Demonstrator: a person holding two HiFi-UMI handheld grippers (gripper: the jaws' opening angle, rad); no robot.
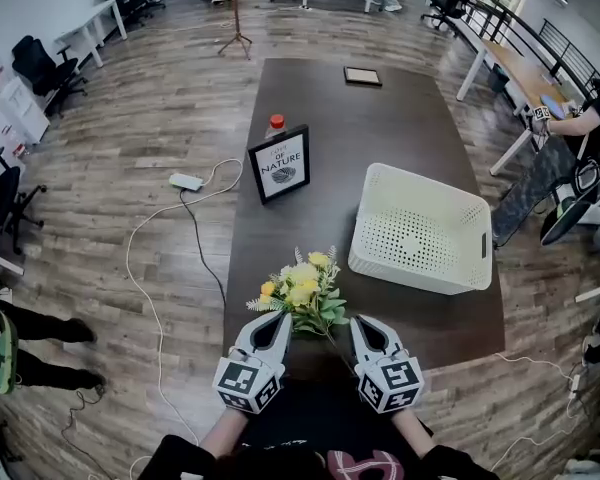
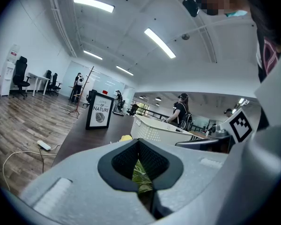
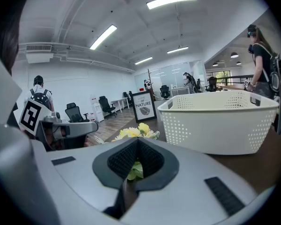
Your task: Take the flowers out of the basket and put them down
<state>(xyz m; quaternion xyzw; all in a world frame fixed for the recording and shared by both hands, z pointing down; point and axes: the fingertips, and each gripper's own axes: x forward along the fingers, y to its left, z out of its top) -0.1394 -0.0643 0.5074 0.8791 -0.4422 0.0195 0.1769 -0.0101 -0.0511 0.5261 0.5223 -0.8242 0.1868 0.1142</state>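
A small bunch of yellow flowers (image 1: 302, 290) with green leaves lies on the dark table (image 1: 380, 118) near its front edge, outside the white perforated basket (image 1: 410, 273). My left gripper (image 1: 278, 318) is at the bunch's lower left and my right gripper (image 1: 360, 323) at its lower right, with a thin stem running toward the right one. In the left gripper view the jaws of the left gripper (image 2: 139, 142) meet, with leaves (image 2: 141, 175) showing through the gap behind the pads. The right gripper (image 3: 137, 140) is also shut, the flowers (image 3: 136, 131) just beyond it. I cannot tell whether either pinches a stem.
The basket (image 3: 220, 121) stands to the right of the flowers. A framed sign (image 1: 280, 163) and a red-capped bottle (image 1: 276, 125) stand further back on the left, and a small dark frame (image 1: 362, 76) lies at the far end. A power strip (image 1: 186, 181) and cables lie on the floor at the left.
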